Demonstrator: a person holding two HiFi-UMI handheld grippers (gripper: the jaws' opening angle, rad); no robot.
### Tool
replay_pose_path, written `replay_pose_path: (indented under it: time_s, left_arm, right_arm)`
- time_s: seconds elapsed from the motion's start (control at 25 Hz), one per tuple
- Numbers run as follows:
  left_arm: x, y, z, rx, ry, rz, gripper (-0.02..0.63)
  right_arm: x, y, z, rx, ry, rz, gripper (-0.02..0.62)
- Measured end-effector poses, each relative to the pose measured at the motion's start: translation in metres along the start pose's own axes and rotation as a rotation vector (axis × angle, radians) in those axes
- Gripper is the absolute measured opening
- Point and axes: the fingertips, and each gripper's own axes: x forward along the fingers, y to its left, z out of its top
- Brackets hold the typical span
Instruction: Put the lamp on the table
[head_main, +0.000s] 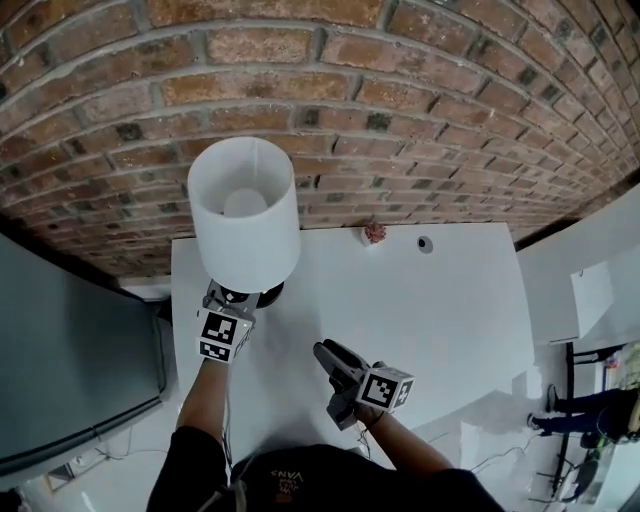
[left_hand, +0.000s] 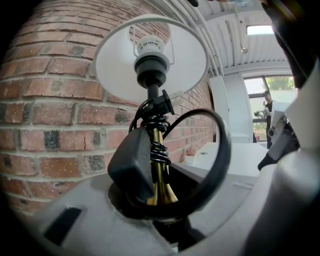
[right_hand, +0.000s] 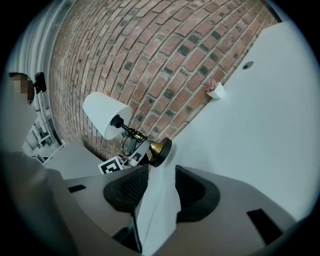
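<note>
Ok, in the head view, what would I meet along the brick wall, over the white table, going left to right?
The lamp → little pink plant → small round hole.

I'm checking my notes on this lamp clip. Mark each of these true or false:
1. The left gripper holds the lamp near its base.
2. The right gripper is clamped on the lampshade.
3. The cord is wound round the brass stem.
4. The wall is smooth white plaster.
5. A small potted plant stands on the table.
1. True: the left gripper grips the lamp near its base.
2. False: the right gripper is open, empty and clear of the lamp.
3. True: the cord coils round the stem.
4. False: the wall is brick.
5. True: the potted plant stands on the table by the wall.
</note>
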Motion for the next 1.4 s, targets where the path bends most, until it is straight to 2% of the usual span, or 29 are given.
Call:
replay_pose_path:
  time_s: [0.24, 0.68, 1.4]
  left_arm:
    - [0.011, 0.010, -0.020, 0.052, -0.001, 0.019, 0.110]
    - [0.022, 0.024, -0.043, 0.015, -0.024, 0.037, 0.110]
    - [0.023, 0.021, -0.051, 0.078, -0.048, 0.040, 0.118]
  right_arm:
    - [0.006, -0.003, 0.005, -0.041, 0.023, -0.024, 0.170]
    - [0.031, 0.004, 0.003, -0.029, 0.069, -0.003, 0.166]
    - [0.041, 0.001, 0.002, -0.035, 0.079, 0.008, 0.166]
